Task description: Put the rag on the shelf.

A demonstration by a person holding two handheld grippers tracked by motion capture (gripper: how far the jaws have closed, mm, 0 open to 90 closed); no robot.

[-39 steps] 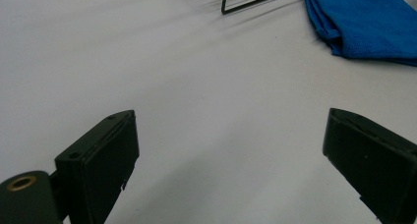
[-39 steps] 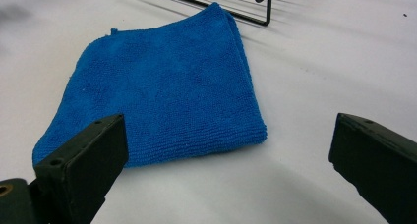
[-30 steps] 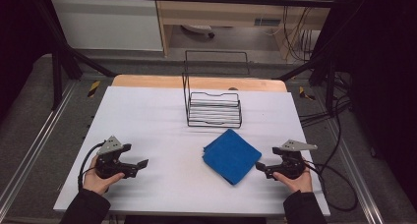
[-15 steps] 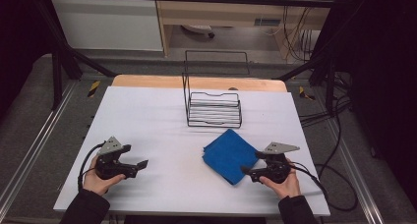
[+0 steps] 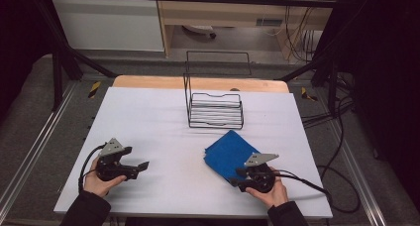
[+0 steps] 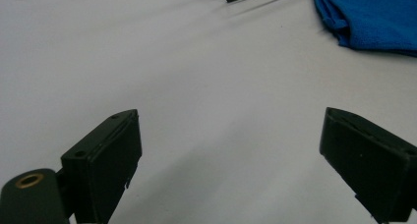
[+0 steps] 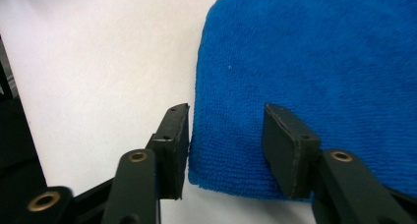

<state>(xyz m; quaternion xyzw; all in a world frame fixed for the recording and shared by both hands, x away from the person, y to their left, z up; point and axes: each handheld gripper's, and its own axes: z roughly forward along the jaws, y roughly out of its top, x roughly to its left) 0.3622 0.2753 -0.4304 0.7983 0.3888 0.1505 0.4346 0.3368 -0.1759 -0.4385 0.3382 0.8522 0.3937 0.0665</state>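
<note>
The right tool (image 7: pixel 226 135), jaws just closing, not yet clenched, is straddling the blue cloth's (image 7: pixel 314 62) near corner; the left tool (image 5: pixel 141 165) is lying released, well left of the cloth.

A folded blue cloth (image 5: pixel 229 152) of fine terry weave lies flat on the white table (image 5: pixel 163 117), right of centre and towards the near edge. It sits turned like a diamond, one corner pointing far towards the wire rack (image 5: pixel 215 112), just short of it. Its layered edges are stacked neatly, with a small rolled fold at one corner. Its near corner lies between the jaws of the right gripper (image 7: pixel 226 135).
</note>
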